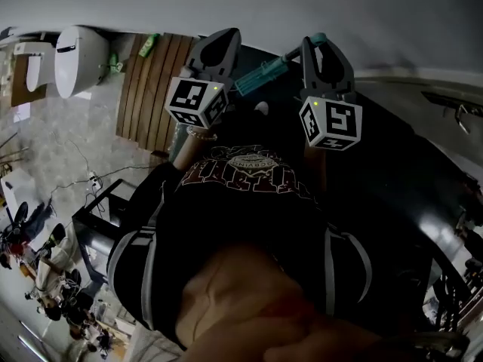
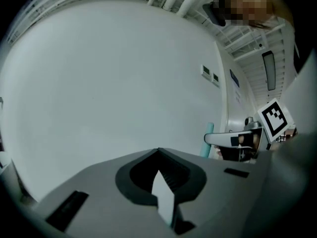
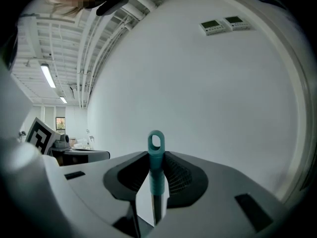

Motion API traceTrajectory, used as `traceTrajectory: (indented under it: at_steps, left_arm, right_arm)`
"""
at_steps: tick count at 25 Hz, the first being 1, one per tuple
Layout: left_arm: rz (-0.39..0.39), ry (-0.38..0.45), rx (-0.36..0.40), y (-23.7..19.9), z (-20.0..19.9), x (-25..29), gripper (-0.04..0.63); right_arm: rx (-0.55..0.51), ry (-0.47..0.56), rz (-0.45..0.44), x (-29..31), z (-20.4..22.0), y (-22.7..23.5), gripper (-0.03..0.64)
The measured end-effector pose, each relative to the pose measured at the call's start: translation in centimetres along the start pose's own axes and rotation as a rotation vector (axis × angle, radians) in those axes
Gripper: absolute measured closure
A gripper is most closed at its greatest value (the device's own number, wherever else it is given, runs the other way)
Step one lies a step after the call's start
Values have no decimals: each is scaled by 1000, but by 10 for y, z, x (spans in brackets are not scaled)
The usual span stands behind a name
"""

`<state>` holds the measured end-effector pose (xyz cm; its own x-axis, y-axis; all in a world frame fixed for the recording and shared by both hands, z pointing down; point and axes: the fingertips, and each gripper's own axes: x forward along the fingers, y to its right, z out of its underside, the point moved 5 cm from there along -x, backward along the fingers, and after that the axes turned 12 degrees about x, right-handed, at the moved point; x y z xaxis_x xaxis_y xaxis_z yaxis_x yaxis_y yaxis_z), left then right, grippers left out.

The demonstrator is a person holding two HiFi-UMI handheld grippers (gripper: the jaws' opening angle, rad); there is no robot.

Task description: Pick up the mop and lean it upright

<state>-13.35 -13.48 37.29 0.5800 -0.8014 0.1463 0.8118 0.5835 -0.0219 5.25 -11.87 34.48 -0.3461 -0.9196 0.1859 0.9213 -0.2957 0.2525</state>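
The mop shows only as its teal handle (image 1: 264, 72), slanting between my two grippers in the head view. Its looped teal end (image 3: 155, 145) sticks up past the jaws in the right gripper view. My right gripper (image 1: 326, 51) is shut on that handle near its top, held in front of the person's chest. From the left gripper view the handle (image 2: 208, 139) stands beside the right gripper (image 2: 233, 140). My left gripper (image 1: 219, 47) is raised beside it, to the left, jaws a narrow slit apart with nothing between them. The mop head is hidden.
A plain white wall fills both gripper views ahead. Below in the head view are a white toilet (image 1: 79, 59) at the far left, a wooden slatted panel (image 1: 155, 89), cables on the floor and a black frame (image 1: 106, 217). The person's dark shirt blocks the middle.
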Motion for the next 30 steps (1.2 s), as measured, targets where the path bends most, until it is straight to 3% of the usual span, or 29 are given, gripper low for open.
traceTrajectory:
  at_steps: [7, 21, 30]
  left_arm:
    - [7, -12, -6, -22, 7, -12, 557]
    - [218, -16, 33, -94, 2, 0, 557]
    - [290, -10, 33, -145, 7, -9, 557]
  right_arm:
    - [-15, -30, 26, 7, 8, -20, 509]
    - [36, -12, 277, 23, 26, -61, 509]
    - [56, 16, 335, 64, 34, -98, 509]
